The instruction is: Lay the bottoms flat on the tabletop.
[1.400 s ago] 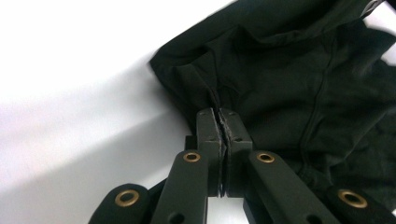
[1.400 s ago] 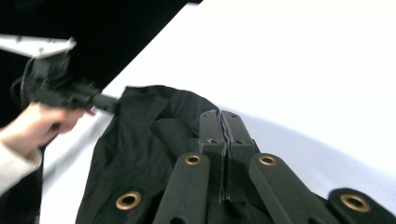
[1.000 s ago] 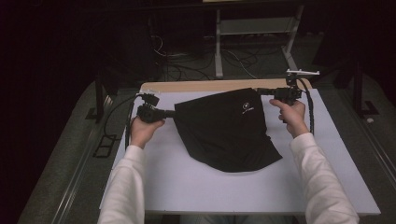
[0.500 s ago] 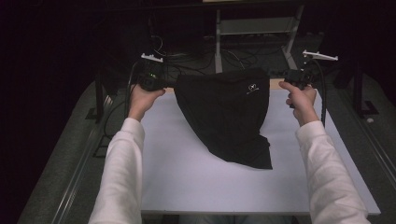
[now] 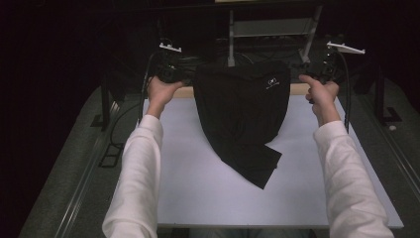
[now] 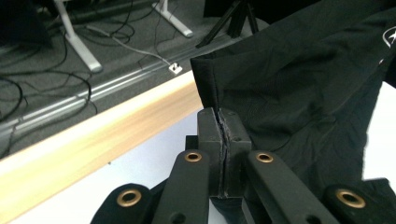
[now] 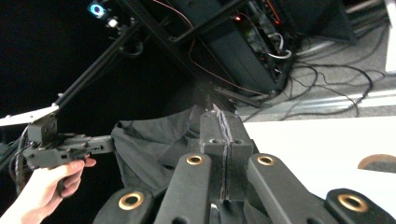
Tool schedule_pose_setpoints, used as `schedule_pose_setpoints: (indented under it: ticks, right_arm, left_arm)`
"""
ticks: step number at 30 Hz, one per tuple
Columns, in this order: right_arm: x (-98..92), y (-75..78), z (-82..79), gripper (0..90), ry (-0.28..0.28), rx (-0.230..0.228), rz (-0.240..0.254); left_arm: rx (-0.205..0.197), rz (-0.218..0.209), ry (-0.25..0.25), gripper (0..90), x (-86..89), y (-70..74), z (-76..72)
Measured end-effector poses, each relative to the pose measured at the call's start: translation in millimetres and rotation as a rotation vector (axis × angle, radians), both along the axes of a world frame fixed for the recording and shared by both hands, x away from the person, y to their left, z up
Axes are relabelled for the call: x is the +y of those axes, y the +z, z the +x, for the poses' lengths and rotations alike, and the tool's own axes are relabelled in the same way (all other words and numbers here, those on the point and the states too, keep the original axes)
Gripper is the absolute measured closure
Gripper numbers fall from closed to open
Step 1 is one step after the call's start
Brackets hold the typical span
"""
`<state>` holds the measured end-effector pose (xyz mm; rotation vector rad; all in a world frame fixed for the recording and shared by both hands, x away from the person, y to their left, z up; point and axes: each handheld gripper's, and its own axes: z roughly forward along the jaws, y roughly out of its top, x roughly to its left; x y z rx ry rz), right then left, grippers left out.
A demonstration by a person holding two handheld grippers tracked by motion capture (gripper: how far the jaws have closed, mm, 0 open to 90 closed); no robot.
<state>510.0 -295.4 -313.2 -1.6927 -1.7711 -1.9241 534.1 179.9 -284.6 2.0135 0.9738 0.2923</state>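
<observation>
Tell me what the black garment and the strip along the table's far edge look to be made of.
Black garment: a thin, matte knit fabric, probably; it drapes and creases softly and has a stitched hem and a small white logo. Strip along the far edge: seemingly pale wood or wood-look laminate, smooth with a light sheen.

Both the left gripper (image 5: 185,75) and the right gripper (image 5: 303,75) have risen toward the top of the frame, lifting the black garment (image 5: 242,114) off the white table (image 5: 198,188) so that just its lower end trails there.
</observation>
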Motion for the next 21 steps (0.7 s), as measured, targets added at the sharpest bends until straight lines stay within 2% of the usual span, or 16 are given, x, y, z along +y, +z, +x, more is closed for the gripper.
schedule_pose_setpoints:
  ticks: [1,4,8,9,10,12,16,17,18,19,20,21]
  right_arm:
    - [1.6,-3.9,3.0,88.1,-0.004,0.010,-0.002]
    - [5.7,-12.5,11.2,88.1,-0.028,0.040,-0.002]
    - [6.6,-16.8,19.9,88.1,-0.041,0.063,-0.005]
    - [5.7,-18.1,26.5,88.1,-0.047,0.086,-0.010]
    - [5.7,-18.1,26.5,88.1,-0.047,0.086,-0.010]
    - [5.1,-17.1,30.5,88.2,-0.055,0.093,-0.009]
    - [6.6,-11.4,37.6,88.1,-0.085,0.109,-0.005]
    - [7.7,-11.4,39.9,87.9,-0.095,0.127,-0.002]
    - [8.5,-13.7,42.7,85.4,-0.110,0.155,0.001]
    - [7.9,-25.6,45.4,70.7,-0.181,0.225,0.018]
    - [7.9,-25.6,45.4,70.7,-0.181,0.225,0.018]
    - [8.5,-34.3,44.1,66.0,-0.198,0.240,0.030]
  left_arm:
    - [0.019,-0.009,0.021,87.9,-4.8,-11.2,3.8]
    - [0.035,0.006,0.038,87.9,-10.8,-18.5,9.3]
    - [0.030,-0.025,0.061,87.9,-12.0,-19.0,14.7]
    - [0.028,-0.022,0.071,88.0,-11.6,-18.2,17.5]
    - [0.028,-0.022,0.071,88.0,-11.6,-18.2,17.5]
    - [0.034,-0.015,0.086,88.0,-8.9,-16.4,21.7]
    - [0.065,-0.046,0.120,88.1,-2.2,-16.0,27.0]
    - [0.096,-0.058,0.132,88.0,-0.7,-19.5,29.1]
    - [0.158,-0.086,0.143,86.7,0.7,-26.2,32.3]
    - [0.207,-0.115,0.170,69.2,1.5,-34.7,34.6]
    - [0.241,-0.145,0.193,69.2,2.7,-45.0,35.2]
    - [0.263,-0.162,0.213,65.3,4.0,-56.2,34.7]
